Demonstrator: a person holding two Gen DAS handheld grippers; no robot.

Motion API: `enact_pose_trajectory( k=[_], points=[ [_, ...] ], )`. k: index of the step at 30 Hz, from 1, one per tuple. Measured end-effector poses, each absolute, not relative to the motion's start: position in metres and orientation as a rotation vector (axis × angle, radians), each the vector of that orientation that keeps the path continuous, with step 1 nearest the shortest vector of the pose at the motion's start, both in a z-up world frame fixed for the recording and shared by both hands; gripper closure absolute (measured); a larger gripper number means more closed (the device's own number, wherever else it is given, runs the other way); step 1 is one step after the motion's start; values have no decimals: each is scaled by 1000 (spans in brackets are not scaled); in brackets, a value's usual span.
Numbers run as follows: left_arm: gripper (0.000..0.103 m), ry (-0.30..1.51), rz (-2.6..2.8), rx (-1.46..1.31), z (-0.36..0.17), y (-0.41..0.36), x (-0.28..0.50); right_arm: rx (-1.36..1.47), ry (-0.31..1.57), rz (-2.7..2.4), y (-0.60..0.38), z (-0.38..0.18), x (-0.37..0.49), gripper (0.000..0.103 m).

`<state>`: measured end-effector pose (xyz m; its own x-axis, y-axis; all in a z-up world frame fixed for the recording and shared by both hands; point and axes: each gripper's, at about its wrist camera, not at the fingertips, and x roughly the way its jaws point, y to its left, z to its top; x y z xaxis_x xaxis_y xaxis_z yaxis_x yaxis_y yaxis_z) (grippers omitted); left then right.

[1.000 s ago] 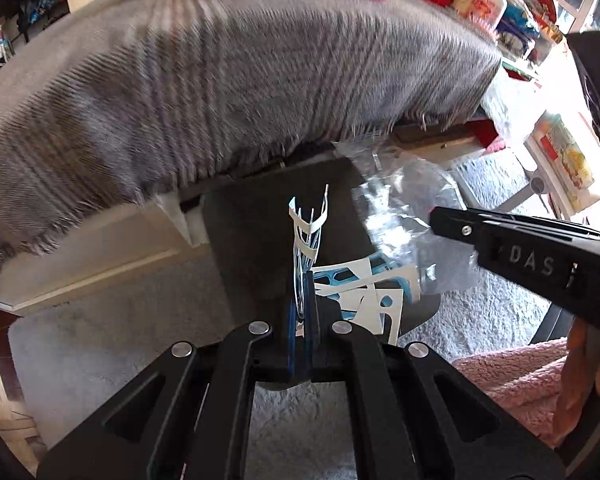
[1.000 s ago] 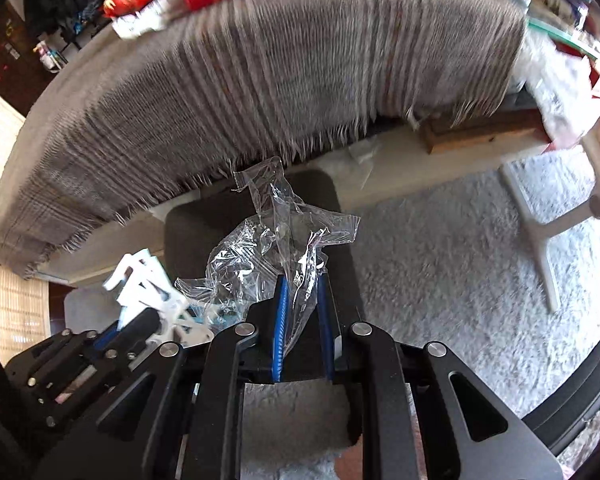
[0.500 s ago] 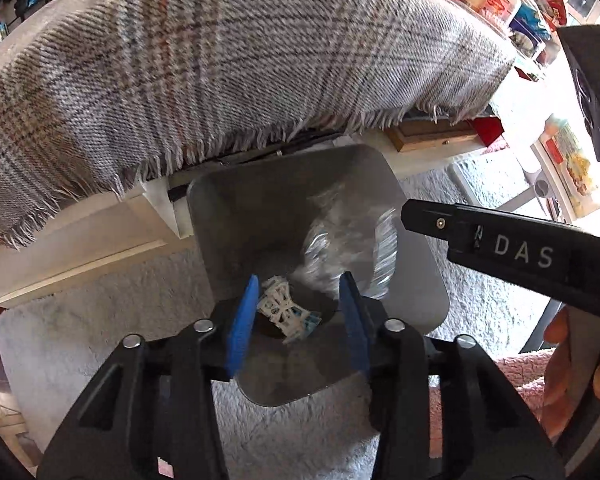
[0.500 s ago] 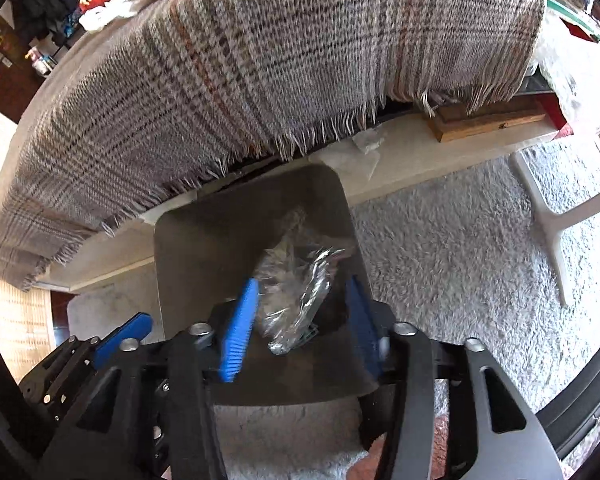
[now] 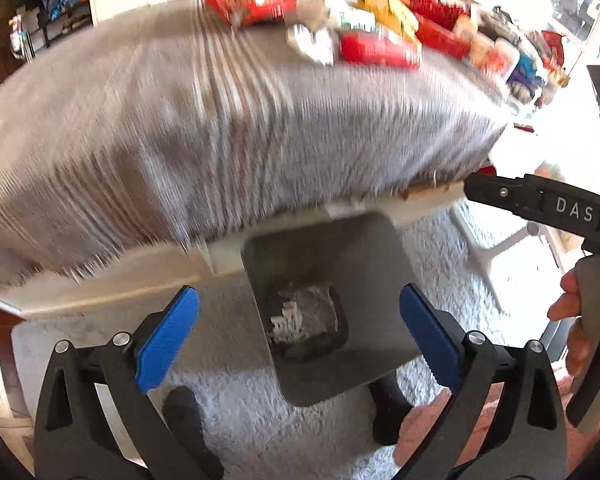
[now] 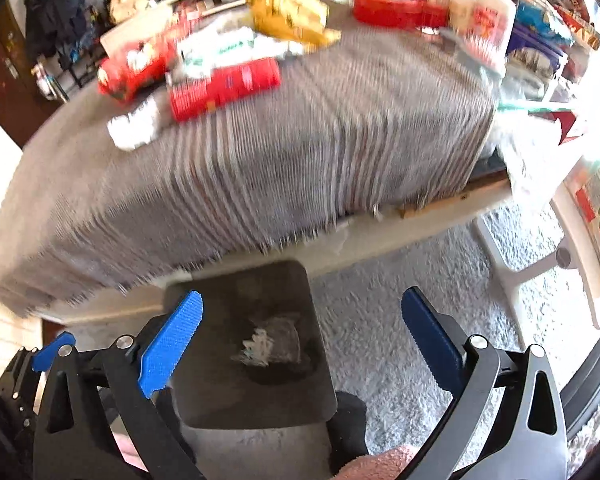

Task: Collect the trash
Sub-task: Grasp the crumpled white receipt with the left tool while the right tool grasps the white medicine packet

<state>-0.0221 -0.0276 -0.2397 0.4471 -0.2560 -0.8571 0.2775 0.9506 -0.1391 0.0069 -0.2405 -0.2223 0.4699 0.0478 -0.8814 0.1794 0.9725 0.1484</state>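
Left gripper and right gripper opening, empty; crumpled clear-and-white scraps in dark grey square bin; red wrappers at 12 o'clock remain.

Packets on worktop motion-blurred, labels unreadable. Bin contents indistinct. Right claw cut off by frame edge.

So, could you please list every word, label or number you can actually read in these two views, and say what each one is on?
"DAS": white letters on the black body of the right gripper, seen from the left wrist view.
Red packets on the grey blanket: printed, but too blurred to read.
Yellow packet and white tubs: labels blurred, unreadable.
Trash in the grey bin: no legible print.
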Motion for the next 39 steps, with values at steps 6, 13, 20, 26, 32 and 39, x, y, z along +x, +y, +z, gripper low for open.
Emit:
enact_pose_trajectory(
  k=[6,13,20,26,32,39],
  points=[
    [8,987,-333,42,-189,-24,13,233,1008,-88,-254,-178,30,3],
    [8,946,-341,79,-167,-31,63,282,972,-101,-268,-153,69,3],
    [14,933,-368,96,-166,-44,110,337,980,-97,-270,-150,121,4],
    [30,965,-395,116,-179,-62,136,391,1024,-79,-271,-163,157,26],
    [45,959,-413,172,-185,-76,147,431,1078,-56,-266,-185,180,47],
    [47,977,-430,175,-195,-80,153,440,1101,-50,-261,-198,190,50]
  ],
)
